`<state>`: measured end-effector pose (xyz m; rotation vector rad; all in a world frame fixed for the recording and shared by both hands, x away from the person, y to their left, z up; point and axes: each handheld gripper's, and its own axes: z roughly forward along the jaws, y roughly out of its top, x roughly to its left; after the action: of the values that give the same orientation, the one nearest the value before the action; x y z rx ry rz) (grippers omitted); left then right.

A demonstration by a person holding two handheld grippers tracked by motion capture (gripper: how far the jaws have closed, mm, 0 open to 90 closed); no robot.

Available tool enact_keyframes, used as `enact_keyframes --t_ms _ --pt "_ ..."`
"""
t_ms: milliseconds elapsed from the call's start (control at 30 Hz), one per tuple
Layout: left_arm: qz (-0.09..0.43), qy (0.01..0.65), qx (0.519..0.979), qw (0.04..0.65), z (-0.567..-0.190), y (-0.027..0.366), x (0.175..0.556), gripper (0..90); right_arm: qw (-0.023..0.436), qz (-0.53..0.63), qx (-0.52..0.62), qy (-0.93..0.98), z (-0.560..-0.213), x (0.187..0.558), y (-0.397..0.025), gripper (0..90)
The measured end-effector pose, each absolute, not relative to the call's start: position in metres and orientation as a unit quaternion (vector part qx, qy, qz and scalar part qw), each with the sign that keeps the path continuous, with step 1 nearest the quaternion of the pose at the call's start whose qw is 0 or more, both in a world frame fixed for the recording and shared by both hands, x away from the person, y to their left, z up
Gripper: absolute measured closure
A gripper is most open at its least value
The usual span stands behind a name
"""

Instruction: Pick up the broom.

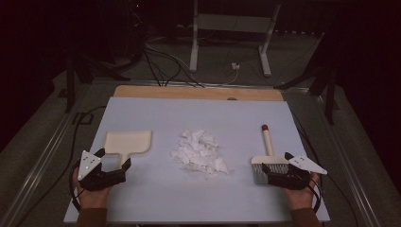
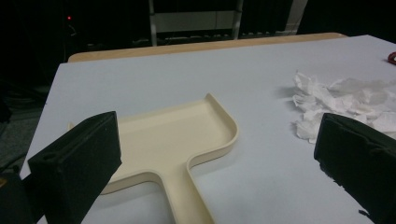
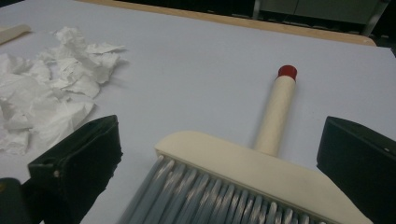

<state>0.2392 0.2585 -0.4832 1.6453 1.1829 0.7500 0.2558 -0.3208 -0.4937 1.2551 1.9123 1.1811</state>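
Grippers both sit spread wide: left gripper (image 2: 210, 163) straddles the dustpan (image 2: 173, 140) handle, right gripper (image 3: 219, 168) brackets the brush (image 3: 247, 172) head. Each should probably slide farther in before pinching; paper scraps (image 1: 201, 152) wait between them.

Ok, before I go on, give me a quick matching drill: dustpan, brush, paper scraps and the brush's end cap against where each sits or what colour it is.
Things:
1. dustpan
2. brush
3. paper scraps
4. cap on the brush handle

Descriptions:
A. white heap at the middle of the table
B. red
C. cream, lying in front of the open left gripper
D. grey bristles pointing toward the open right gripper

Pairs: 1-C, 2-D, 3-A, 4-B
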Motion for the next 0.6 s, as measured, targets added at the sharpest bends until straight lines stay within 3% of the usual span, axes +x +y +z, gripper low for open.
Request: enact_keyframes --t_ms 600 --pt "0.312 0.507 0.656 0.463 -0.487 0.262 0.236 0.7 0.265 0.421 0.499 0.710 -0.472 0.262 -0.318 0.0"
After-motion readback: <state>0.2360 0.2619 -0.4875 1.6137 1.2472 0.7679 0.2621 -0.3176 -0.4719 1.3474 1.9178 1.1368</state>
